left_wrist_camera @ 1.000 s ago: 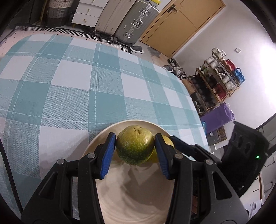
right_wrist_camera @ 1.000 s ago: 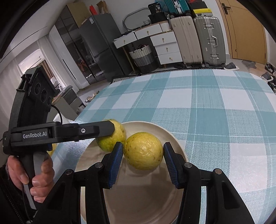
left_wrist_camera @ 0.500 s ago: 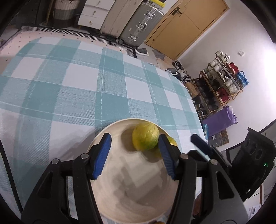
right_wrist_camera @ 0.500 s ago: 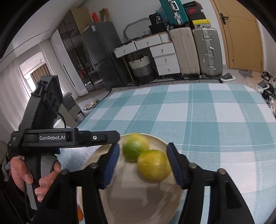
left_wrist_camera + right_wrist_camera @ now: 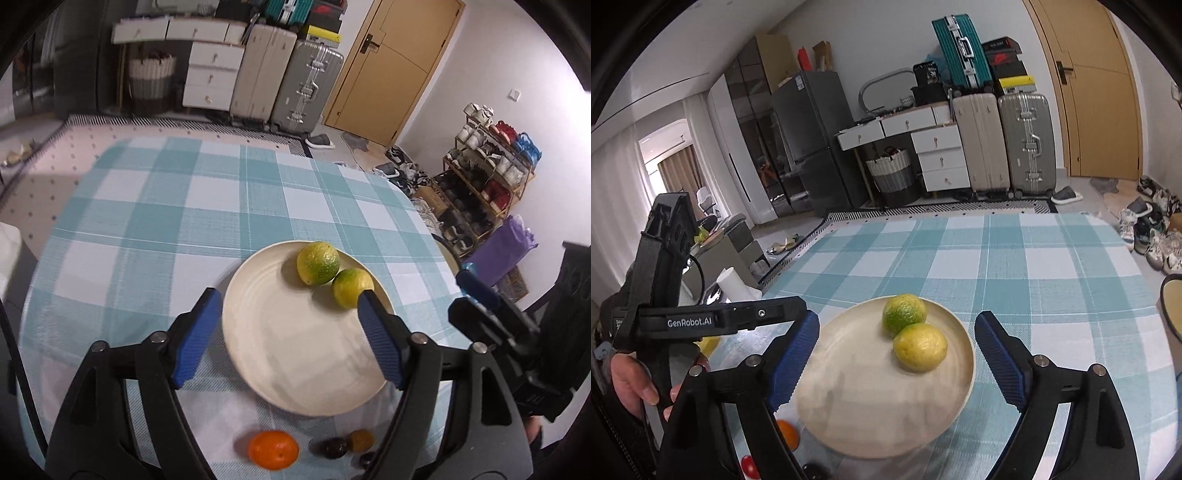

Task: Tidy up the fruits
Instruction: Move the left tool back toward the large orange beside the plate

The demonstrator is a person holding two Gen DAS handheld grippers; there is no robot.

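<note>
Teal-checked tablecloth (image 5: 155, 221) covers the table, with a cream plate (image 5: 288, 354) toward its near edge. Left gripper (image 5: 288, 339) hovers above, jaws apart and empty. Two green-yellow citrus fruits (image 5: 317, 263) touch at the plate's far rim. An orange (image 5: 272, 449) and small dark fruits (image 5: 334, 448) lie at the near edge: lower squarely over one and close gently. Right gripper (image 5: 897, 365) is likewise agape and empty.

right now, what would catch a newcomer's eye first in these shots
Two yellow-green citrus fruits sit touching at the far side of a cream plate on the teal checked tablecloth. Both grippers, left and right, hang over the plate with blue-padded jaws spread wide and empty. An orange and small dark fruits lie on the cloth at the plate's near edge.
</note>
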